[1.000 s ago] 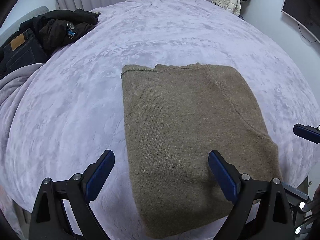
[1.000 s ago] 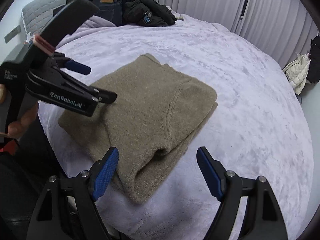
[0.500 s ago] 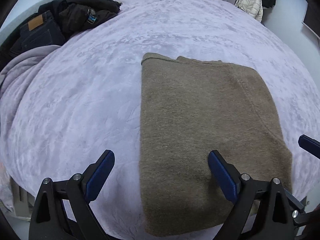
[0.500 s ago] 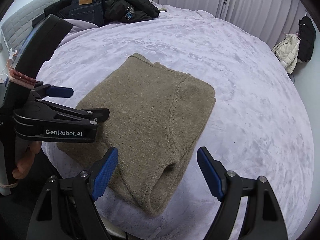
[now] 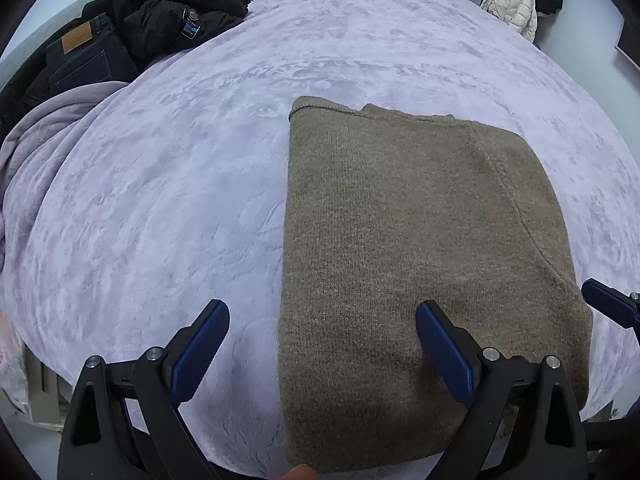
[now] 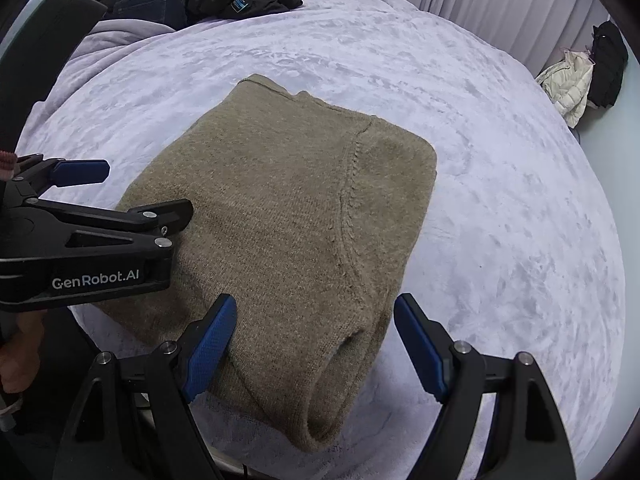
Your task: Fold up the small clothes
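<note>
A tan knitted sweater (image 5: 400, 240) lies folded into a flat rectangle on the lilac bed cover (image 5: 160, 220); it also shows in the right wrist view (image 6: 288, 216). My left gripper (image 5: 322, 340) is open and empty, its jaws straddling the sweater's near left edge. My right gripper (image 6: 314, 336) is open and empty over the sweater's near right corner, where the folded layers show. The left gripper (image 6: 120, 192) also appears at the left of the right wrist view.
Dark jeans (image 5: 80, 60) and a black jacket (image 5: 176, 16) are piled at the head of the bed. A rumpled lilac blanket (image 5: 36, 140) lies at the left. A white puffer jacket (image 5: 514, 0) hangs by the far wall.
Both grippers have moved a little closer to the sweater's near edge and lower. The sweater has not moved. Both grippers stay open.
</note>
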`<state>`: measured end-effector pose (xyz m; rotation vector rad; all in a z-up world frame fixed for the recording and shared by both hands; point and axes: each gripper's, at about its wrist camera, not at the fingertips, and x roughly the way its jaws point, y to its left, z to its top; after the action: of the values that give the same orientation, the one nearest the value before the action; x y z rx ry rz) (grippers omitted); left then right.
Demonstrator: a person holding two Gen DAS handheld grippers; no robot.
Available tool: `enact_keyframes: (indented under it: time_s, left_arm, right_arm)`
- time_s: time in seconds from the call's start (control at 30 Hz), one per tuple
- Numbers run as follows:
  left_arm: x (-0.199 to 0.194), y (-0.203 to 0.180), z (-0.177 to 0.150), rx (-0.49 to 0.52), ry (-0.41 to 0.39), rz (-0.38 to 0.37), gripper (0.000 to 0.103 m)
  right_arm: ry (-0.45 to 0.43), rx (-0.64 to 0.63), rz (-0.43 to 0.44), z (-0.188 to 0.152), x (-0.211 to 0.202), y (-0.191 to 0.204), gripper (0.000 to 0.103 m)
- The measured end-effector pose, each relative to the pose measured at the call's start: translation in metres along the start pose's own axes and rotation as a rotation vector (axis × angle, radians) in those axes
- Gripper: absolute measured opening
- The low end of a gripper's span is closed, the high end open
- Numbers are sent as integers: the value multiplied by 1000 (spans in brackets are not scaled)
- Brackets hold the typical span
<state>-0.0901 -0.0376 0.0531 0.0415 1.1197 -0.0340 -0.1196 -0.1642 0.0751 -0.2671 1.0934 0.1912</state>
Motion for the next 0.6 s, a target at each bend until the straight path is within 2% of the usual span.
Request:
enact_keyframes:
  time_s: [0.6]
  left_arm:
    - [10, -3, 9, -2, 12, -29, 95]
  right_arm:
    - [18, 33, 9, 7, 9, -5, 84]
